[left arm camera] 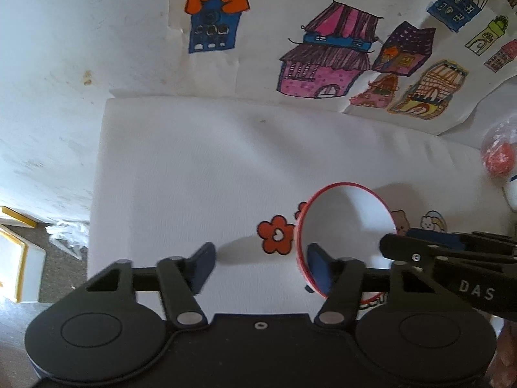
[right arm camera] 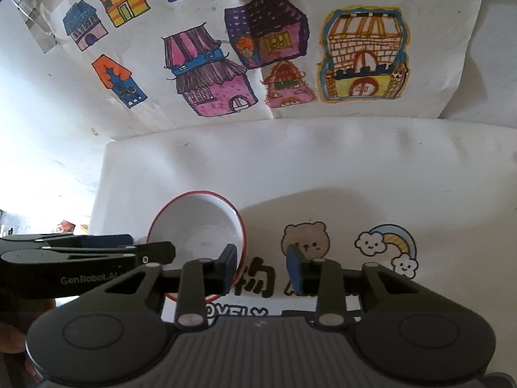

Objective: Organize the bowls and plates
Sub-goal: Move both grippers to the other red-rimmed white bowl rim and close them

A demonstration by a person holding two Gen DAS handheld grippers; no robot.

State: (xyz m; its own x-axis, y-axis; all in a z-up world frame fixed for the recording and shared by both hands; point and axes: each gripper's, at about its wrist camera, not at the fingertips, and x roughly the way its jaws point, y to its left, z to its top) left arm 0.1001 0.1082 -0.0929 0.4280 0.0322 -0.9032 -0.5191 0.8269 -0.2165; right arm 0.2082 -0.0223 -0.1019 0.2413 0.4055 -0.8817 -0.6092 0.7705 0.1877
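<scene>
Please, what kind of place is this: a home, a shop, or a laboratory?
Most likely a home, perhaps a child's or family room. Hand-coloured drawings of houses hang on a scuffed white wall, and a red-rimmed bowl sits on a white table cover printed with a cartoon bear.

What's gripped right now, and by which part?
Nothing is clamped. The left gripper and right gripper are both open, each straddling the rim of the tilted red-rimmed white bowl with one finger inside.
</scene>
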